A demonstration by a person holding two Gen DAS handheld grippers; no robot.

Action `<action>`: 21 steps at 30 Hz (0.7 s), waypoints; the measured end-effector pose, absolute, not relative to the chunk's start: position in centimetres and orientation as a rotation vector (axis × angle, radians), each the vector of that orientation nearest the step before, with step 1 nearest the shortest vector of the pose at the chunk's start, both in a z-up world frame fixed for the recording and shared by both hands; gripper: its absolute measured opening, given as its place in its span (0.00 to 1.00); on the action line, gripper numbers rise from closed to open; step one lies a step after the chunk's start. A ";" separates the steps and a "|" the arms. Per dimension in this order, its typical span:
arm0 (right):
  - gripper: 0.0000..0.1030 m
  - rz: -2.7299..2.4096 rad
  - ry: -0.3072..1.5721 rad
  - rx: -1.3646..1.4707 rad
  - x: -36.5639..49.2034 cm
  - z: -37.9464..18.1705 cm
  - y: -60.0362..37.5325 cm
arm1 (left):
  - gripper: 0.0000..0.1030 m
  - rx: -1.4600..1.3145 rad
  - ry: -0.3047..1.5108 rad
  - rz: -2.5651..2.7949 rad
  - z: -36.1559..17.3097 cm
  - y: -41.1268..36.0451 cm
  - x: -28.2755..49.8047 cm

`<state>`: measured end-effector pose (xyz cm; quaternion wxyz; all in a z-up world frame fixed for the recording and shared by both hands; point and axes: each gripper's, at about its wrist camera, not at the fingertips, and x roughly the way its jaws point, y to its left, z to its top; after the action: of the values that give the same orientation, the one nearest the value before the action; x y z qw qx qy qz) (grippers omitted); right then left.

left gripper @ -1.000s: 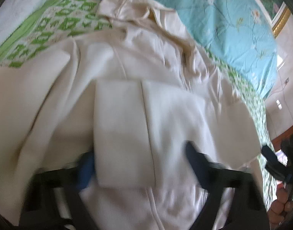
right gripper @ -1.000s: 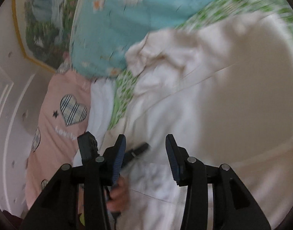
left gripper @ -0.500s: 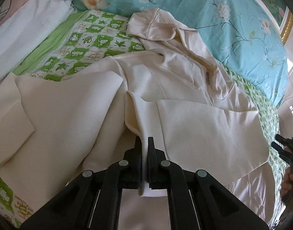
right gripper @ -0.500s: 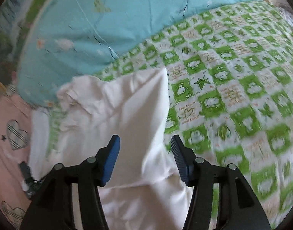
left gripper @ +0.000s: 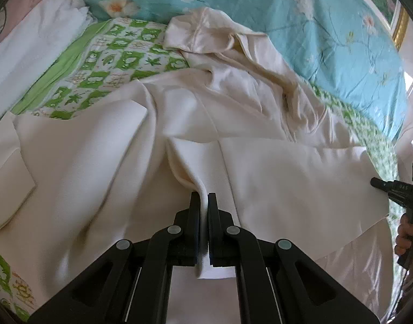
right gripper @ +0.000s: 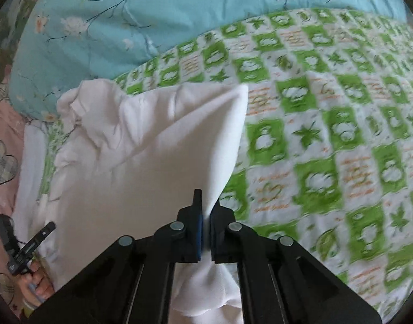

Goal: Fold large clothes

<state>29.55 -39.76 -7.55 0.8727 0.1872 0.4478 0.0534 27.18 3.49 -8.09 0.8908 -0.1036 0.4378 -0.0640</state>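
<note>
Jaws first: your left gripper (left gripper: 203, 198) is pinched tight on a raised ridge of the cream garment (left gripper: 274, 178), with cloth showing in the narrow slit between the pads; your right gripper (right gripper: 205, 202) is likewise clamped on a lifted edge of the same garment (right gripper: 141, 156), the fabric rising from the jaws into a peaked fold; in the left wrist view your right hand (left gripper: 406, 235) sits at the far right edge, and in the right wrist view your left hand (right gripper: 39, 286) sits at the lower left. Beyond the jaws the garment lies spread and partly folded across the green-and-white checked bedsheet (right gripper: 328, 140); its crumpled hood (left gripper: 206, 35) lies farther off, touching the turquoise floral quilt (left gripper: 301, 13); a white folded cloth (left gripper: 36, 48) lies at the left, beside the sheet.
</note>
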 end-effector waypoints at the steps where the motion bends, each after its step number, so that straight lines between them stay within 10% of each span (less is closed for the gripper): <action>1: 0.05 0.104 0.956 0.394 29.8 -8.0 -39.9 | 0.03 -0.211 0.918 -0.124 -8.4 3.4 27.2; 14: 0.34 0.156 0.999 0.332 23.9 -9.5 -36.5 | 0.09 -0.219 0.875 -0.142 -5.4 5.6 21.4; 21: 0.40 0.230 0.895 0.451 19.9 -5.8 -35.7 | 0.63 -0.114 0.795 0.048 -2.1 12.0 17.8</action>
<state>19.88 -35.70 -5.85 0.8708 0.2156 0.4279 0.1101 17.82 11.98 -2.13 0.9201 -0.0557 0.3871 0.0235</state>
